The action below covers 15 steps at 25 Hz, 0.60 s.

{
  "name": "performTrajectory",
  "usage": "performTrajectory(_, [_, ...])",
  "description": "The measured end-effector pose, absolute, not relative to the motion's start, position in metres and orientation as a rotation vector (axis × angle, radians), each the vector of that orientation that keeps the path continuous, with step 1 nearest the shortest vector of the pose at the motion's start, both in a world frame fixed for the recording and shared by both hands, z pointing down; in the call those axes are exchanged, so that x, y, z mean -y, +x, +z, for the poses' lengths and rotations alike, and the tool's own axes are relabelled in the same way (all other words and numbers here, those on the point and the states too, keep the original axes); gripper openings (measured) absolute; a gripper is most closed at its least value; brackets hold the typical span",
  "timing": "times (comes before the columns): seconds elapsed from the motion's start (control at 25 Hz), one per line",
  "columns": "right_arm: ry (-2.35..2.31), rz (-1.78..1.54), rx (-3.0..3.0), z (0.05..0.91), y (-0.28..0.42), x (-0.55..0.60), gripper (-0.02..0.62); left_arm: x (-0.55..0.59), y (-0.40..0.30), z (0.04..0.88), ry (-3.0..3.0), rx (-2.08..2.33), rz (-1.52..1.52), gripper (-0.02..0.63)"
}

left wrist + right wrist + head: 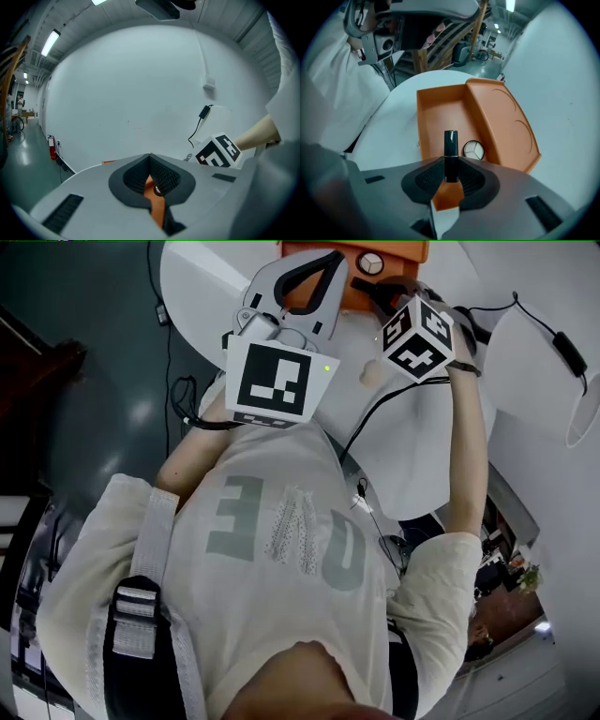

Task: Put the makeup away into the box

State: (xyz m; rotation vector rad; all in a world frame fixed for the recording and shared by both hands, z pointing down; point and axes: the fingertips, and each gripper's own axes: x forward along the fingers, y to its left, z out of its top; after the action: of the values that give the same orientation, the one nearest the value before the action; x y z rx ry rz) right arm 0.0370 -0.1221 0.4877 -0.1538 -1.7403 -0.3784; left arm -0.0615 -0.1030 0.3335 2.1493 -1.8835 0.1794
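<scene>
An orange box [445, 112] lies open on the white round table [393, 131], its lid [501, 122] tipped back to the right. A round compact [474, 150] rests inside by the lid hinge. My right gripper [450, 164] points steeply down over the box, shut on a black lipstick tube [450, 147] that sticks out past the fingertips. In the head view the box [412, 249] and compact [370, 263] sit at the top edge. My left gripper [150, 158] is held beside the right one, its tips together with nothing held; orange shows through the gap below them.
A black cable [375, 418] runs across the table [422, 456] under my right arm. A white wall [140, 93] with a hanging cable and plug [204, 112] stands behind the table. Wooden racks [440, 42] stand beyond the table's far edge.
</scene>
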Motion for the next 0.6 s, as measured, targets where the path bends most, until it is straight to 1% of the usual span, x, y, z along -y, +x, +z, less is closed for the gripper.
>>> performTrajectory(0.24, [-0.297,-0.374,1.616,0.515,0.040,0.134,0.094,0.109,-0.065,0.349,2.094,1.874,0.184,0.008])
performTrajectory(0.6, [-0.359,-0.327,1.544,0.532,0.045,0.131,0.094,0.117,-0.074,0.355,2.084,1.870,0.197,0.008])
